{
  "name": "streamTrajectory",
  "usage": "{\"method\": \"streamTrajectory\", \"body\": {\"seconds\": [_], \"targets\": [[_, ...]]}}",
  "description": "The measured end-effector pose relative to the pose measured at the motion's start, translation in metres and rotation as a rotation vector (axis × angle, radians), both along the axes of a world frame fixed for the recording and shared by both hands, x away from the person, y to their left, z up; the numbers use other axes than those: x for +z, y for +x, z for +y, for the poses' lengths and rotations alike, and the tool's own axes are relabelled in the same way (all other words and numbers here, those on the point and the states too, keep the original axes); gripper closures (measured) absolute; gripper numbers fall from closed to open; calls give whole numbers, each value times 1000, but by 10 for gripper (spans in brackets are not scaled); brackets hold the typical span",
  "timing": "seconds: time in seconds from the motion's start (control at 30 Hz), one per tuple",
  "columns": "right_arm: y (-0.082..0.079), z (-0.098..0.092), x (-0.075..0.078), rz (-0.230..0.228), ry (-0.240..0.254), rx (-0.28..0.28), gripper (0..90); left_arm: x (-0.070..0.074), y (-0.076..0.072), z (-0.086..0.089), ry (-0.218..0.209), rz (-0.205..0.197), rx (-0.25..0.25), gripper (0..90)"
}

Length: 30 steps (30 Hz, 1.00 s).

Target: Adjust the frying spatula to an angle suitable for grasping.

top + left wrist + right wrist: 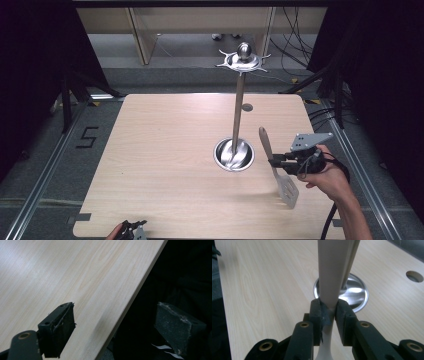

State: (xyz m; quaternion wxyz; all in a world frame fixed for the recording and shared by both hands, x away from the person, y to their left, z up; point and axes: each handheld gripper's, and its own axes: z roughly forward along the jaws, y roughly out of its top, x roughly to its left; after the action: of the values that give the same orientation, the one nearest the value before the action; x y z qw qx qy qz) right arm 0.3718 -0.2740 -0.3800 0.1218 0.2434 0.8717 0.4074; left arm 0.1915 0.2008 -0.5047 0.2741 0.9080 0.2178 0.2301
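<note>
Gripping a spatula (278,167) by the neck, the right gripper (276,161) is holding it clear of the worktop (165,165), over the right side, just right of the stand (239,107). Its fingers (315,312) are pressing in on the narrow stem from both sides. The spatula is standing nearly upright: its beige handle is pointing up and tilting slightly left, and its slotted blade is hanging below the grip. A shadow is lying on the wood left of the blade. In the right gripper view the handle (334,270) is rising out of the top of the frame, so its end is cut off, and the blade is dropping out at the bottom edge.

The stand is a metal pole rising from a round dish-shaped base (357,293), carrying a pronged ring and a knob at the top; the prongs are too small to count.

The left gripper (134,231) is sitting at the near edge, partly cut off. Its fingers (58,327) are standing wide apart with nothing between them, one over the wood, the other past the edge against a dark background.
</note>
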Motion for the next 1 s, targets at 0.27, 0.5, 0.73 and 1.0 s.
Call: {"method": "streamTrajectory", "body": {"seconds": [0.27, 0.5, 0.73, 1.0], "targets": [[0, 0, 8, 2, 115, 2, 769, 0, 0, 0, 1, 1, -1, 155], [3, 4, 22, -50, 182, 7, 769, 0, 0, 0, 2, 0, -1, 155], [6, 9, 39, -93, 209, -3, 769, -1, 1, -1, 5, 2, -5, 155], [12, 8, 58, -112, 215, -12, 768, -1, 1, -1, 5, 1, -4, 155]]}}
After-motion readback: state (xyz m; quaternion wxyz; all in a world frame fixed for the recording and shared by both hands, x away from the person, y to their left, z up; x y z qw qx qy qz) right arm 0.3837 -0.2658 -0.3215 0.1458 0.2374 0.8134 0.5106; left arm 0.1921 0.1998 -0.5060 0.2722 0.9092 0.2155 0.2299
